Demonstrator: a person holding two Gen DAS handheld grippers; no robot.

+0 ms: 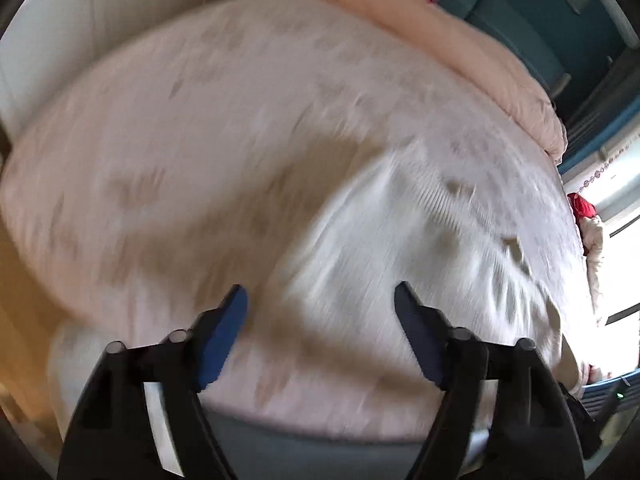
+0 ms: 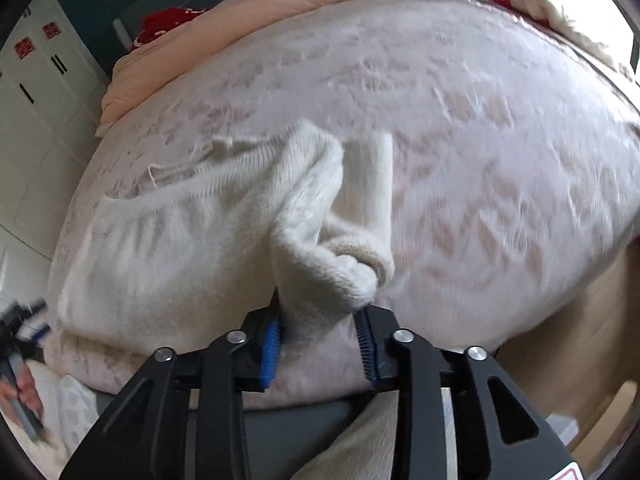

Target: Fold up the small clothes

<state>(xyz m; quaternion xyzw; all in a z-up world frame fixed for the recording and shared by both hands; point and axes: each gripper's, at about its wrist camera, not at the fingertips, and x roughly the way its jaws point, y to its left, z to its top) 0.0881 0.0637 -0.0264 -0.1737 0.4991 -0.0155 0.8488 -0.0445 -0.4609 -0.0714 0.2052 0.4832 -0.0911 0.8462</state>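
The right gripper (image 2: pixel 320 322) is clamping a fluffy fold of the cream knitted sweater (image 2: pixel 192 232), which is lying spread toward nine o'clock on the pale patterned bedcover (image 2: pixel 500 140). The left gripper (image 1: pixel 320 304) is hanging with its jaws wide apart and nothing between them, over a blurred stretch of that cover. A peach quilt (image 2: pixel 248 12) is bunching along the far edge at twelve o'clock, with a red cloth (image 2: pixel 168 24) behind it.
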